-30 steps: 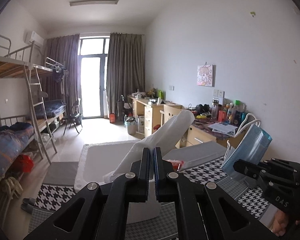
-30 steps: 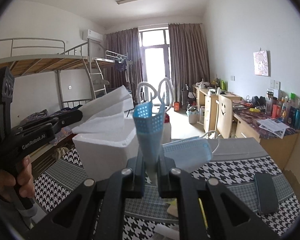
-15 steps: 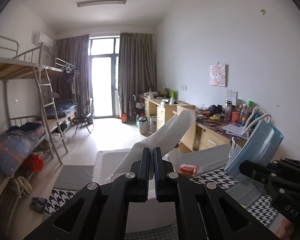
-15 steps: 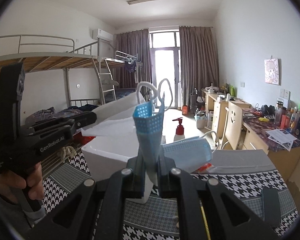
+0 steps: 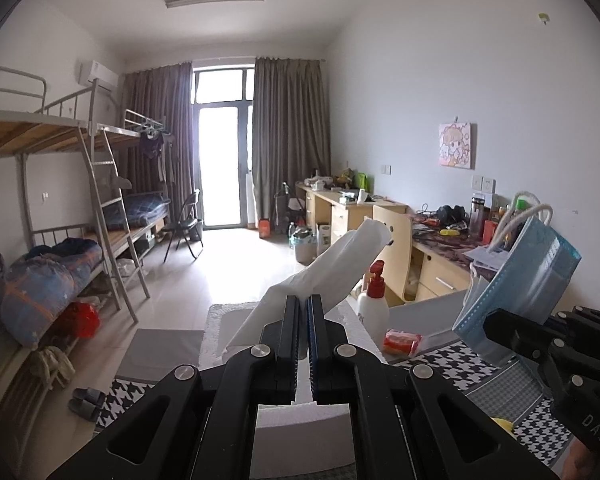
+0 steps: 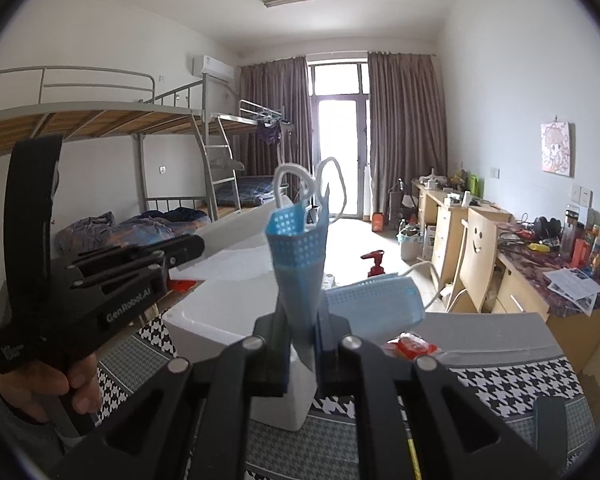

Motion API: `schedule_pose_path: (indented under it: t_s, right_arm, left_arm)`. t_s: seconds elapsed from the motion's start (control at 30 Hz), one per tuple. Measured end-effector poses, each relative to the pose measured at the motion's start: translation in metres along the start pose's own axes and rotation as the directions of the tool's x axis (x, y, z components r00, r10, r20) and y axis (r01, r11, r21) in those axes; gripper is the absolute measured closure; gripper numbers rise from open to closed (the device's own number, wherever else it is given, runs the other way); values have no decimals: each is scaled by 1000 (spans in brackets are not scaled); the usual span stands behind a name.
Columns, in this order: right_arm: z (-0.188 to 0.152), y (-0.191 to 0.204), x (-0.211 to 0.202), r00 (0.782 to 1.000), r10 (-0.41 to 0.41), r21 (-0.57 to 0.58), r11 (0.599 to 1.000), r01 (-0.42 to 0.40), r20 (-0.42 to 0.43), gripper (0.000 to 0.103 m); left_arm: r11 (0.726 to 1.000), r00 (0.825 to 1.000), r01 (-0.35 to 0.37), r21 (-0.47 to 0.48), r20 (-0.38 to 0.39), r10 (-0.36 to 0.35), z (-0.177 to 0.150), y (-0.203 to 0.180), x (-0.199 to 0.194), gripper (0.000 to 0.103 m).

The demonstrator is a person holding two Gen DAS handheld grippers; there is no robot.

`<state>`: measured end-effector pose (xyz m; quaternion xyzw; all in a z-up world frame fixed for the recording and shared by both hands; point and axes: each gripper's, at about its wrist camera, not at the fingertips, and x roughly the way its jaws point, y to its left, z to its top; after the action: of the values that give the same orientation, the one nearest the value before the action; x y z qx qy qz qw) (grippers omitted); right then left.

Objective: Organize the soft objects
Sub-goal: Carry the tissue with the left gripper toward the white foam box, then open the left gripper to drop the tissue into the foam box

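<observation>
Blue face mask (image 6: 298, 264) clenched in right jaws, white tissue (image 5: 332, 276) in left jaws.

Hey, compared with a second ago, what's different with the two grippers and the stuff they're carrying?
Both views have swung, bringing a red-capped pump bottle and an orange packet into sight beside the white foam box. Nothing was taken or let go: the left gripper stays shut on the white tissue, the right gripper on the blue face masks, both raised over the houndstooth cloth.
</observation>
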<state>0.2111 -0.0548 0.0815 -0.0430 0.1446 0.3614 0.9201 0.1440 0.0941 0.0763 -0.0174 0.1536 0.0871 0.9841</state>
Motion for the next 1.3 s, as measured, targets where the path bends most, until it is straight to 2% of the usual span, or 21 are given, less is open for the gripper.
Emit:
schedule_pose_path:
  t_s: [0.57, 0.77, 0.83, 0.87, 0.9, 0.97, 1.17, 1.3]
  right_arm:
    - [5, 0, 17, 999, 26, -17, 999, -27, -27, 91]
    - [5, 0, 22, 999, 24, -16, 1000, -25, -38, 91]
    - [5, 0, 24, 999, 23, -16, 1000, -24, -43, 91]
    - [5, 0, 25, 999, 22, -16, 1000, -23, -45, 91]
    - [5, 0, 26, 999, 22, -16, 1000, -23, -48, 91]
    - [5, 1, 28, 999, 19, -16, 1000, -19, -49, 91]
    - [6, 1, 31, 998, 17, -12, 1000, -18, -54, 91]
    - [7, 6, 34, 998, 21, -21, 1000, -22, -57, 91]
  left_arm:
    - [1000, 997, -15, -20, -75, 13, -5, 14, 28, 99]
    - [1000, 992, -5, -28, -129, 1, -10, 18, 43, 97]
    - [999, 989, -1, -35, -150, -4, -11, 21, 47, 90]
    - [999, 988, -1, -39, -156, -5, -13, 22, 47, 73]
    - [999, 987, 0, -46, -160, -8, -13, 23, 48, 45]
    - [998, 989, -14, -65, -148, 4, -13, 26, 45, 19]
    - [996, 993, -53, -70, -113, 45, -11, 36, 37, 12]
    - [994, 993, -85, -74, -92, 78, -10, 43, 31, 1]
